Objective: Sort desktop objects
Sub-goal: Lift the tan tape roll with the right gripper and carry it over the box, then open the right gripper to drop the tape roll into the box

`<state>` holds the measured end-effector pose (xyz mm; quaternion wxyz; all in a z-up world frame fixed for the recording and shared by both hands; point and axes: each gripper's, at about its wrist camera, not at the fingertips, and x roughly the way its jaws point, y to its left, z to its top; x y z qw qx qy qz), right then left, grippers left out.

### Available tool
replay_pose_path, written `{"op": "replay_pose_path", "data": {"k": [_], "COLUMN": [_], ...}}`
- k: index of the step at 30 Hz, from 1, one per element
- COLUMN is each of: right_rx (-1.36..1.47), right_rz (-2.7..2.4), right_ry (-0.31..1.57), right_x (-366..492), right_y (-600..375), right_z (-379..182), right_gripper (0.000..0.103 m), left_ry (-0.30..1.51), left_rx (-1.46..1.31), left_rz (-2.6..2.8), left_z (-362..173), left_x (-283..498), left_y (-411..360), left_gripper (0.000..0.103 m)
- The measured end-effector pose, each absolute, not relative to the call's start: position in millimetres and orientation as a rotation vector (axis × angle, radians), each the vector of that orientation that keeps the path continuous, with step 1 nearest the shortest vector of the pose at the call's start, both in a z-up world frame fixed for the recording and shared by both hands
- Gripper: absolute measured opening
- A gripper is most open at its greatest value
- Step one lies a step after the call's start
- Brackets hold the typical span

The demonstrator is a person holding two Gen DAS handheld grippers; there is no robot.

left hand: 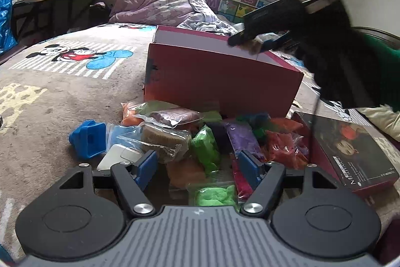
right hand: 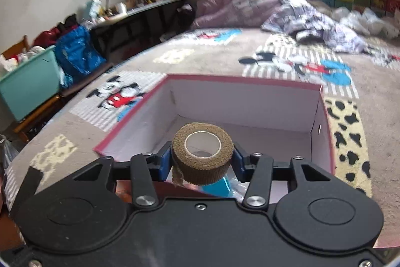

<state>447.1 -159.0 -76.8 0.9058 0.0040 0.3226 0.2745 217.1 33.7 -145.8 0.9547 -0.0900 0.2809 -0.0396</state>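
Note:
My right gripper [right hand: 203, 162] is shut on a brown bandage roll [right hand: 203, 154] and holds it over the near rim of the open red box [right hand: 250, 81], whose white inside looks empty. In the left wrist view the right gripper [left hand: 255, 41] hangs above the red box [left hand: 220, 81] with the roll between its fingers. My left gripper [left hand: 198, 165] is open and empty, low over a pile of coloured clay bags [left hand: 207, 144] in front of the box. A bagged brown roll [left hand: 162, 139] and a blue plastic piece [left hand: 88, 139] lie at the pile's left.
A dark red book-like box [left hand: 350, 149] lies right of the pile. All sits on a Mickey Mouse bedspread [left hand: 75, 56]. A heaped purple quilt [left hand: 160, 1] is at the back. A teal bin [right hand: 27, 84] and a blue bag [right hand: 75, 54] stand beside the bed.

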Motion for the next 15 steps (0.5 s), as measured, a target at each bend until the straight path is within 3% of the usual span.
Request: {"op": "replay_pose_path", "data": {"k": [15], "right_rx": [-0.049], "right_rz": [0.474], "right_ry": [0.843], "right_x": [492.6], "right_y": [-138.4], "right_z": [-115.0], "right_gripper": [0.048], "left_ry": [0.587], "left_rx": [-0.225], "left_rz": [-0.077], "left_z": [-148.4], "left_x": [219.1], "left_y": [47.5], "left_gripper": [0.071]}}
